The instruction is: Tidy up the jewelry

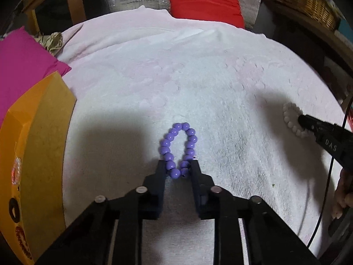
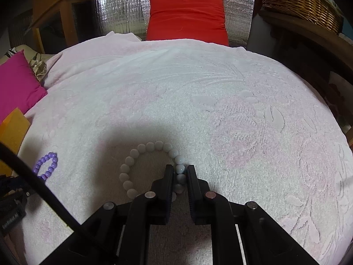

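1. Gripping both bracelets at once, I have my left gripper [image 1: 177, 167] clamped on the near end of the purple bead bracelet [image 1: 178, 149], and my right gripper [image 2: 179, 172] clamped on the right side of the white bead bracelet [image 2: 152, 167].
2. Both bracelets lie on the pale pink towel [image 2: 198, 101], the purple one to the left, the white one to the right, well apart.
3. I judge the step in hand is lifting each loop to carry it to the yellow box [image 1: 37, 154] at the left edge, where darker rings seem to sit already.
4. To do it well, I keep the squeeze steady: round beads can roll out of flat pads, so I lift straight up, slowly, without swinging.
5. I move the purple one first, since it is nearer the box, and keep the arms from crossing.
6. Writing: the letters "DAS" read on the right gripper's side in the left view; a label on the left gripper in the right view is too blurred to read.
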`<state>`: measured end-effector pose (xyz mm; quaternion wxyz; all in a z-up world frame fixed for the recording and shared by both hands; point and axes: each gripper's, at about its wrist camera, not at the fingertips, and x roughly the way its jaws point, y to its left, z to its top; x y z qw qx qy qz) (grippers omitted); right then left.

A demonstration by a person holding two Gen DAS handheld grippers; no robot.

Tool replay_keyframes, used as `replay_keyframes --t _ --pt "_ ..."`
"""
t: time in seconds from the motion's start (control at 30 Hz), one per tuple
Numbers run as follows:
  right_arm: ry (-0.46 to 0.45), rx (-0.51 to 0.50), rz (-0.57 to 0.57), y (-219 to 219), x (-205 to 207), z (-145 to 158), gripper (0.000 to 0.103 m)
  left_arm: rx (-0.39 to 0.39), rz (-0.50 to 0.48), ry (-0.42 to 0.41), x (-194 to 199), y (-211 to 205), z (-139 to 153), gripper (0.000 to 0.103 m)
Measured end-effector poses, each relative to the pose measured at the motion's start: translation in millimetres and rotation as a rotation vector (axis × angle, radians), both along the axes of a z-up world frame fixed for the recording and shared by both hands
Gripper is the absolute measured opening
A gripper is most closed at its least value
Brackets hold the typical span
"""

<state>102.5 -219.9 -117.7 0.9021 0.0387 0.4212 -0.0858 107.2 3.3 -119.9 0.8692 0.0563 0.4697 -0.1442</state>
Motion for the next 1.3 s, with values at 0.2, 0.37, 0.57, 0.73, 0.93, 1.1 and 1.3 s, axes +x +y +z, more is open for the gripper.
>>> replay_keyframes --t 0.2,0.37,0.57,0.73,0.93,1.1,1.3 --pt "-0.013 0.037 -0.006 -5.7 -1.3 3.3 0.013 -0.074 -0.026 -0.030 -2.1 4.6 9.9 0.010" --pt "-0.046 0.048 0.002 -6.8 -4.3 9.4 0.012 -0.096 -0.028 -0.044 -5.2 6.9 15.1 0.010" --pt "-0.097 0.081 0.014 -11.2 -11.4 21.8 0.012 -0.120 -0.042 -0.062 -8.5 8.4 21.2 0.010" --pt "-0.094 0.121 0.008 -22.6 -14.1 24.0 0.012 -0.107 -0.043 -0.080 -11.8 7.2 25.6 0.010" --pt "-0.063 0.228 0.023 -38.9 -17.3 22.9 0.013 -0.068 -0.038 -0.081 -12.8 3.3 24.6 0.010" --pt "-0.009 0.237 0.103 -20.1 -12.6 17.0 0.073 -0.056 -0.044 -0.081 -14.8 -0.7 25.1 0.010" --pt "-0.001 0.147 0.129 2.9 -5.9 5.2 0.072 -0.050 -0.049 -0.077 -15.8 -2.7 24.5 0.010"
